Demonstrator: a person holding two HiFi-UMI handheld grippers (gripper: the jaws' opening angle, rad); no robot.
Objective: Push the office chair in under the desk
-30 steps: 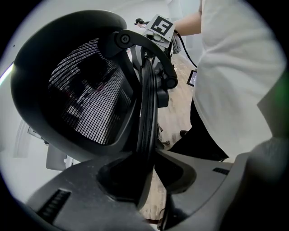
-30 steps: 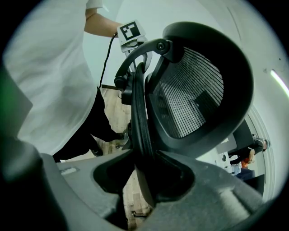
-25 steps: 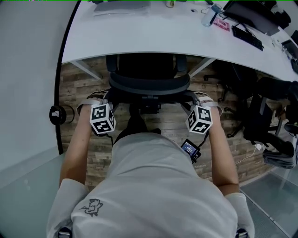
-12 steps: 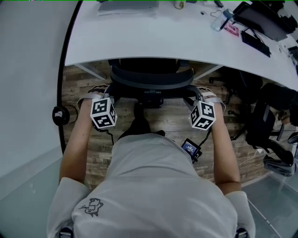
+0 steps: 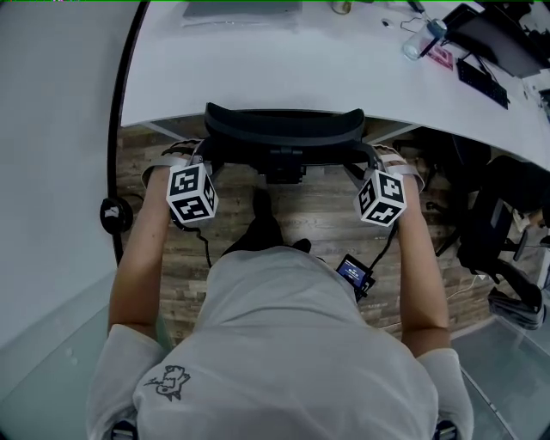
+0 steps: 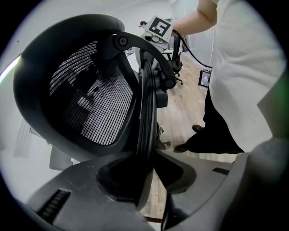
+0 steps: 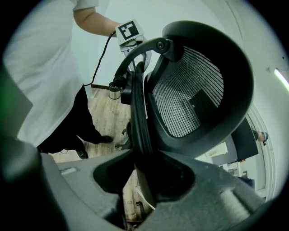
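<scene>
The black chair (image 5: 284, 129) has a mesh back inside a curved plastic rim. Its seat is out of sight beneath the white desk (image 5: 258, 69), and its backrest stands at the desk's near edge. The left gripper (image 6: 146, 173) and right gripper (image 7: 143, 176) are each partly closed, pinching the backrest's thin side frame.

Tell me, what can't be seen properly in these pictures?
1. Chair seat and wheels: head view, hidden under the desk.
2. Grey slab at the desk's far edge: head view, cut by the top edge; what it is can't be told.
3. Jaws of the left gripper and right gripper: head view, hidden by the grippers' own bodies; their own views show them gripping the chair's back frame.
</scene>
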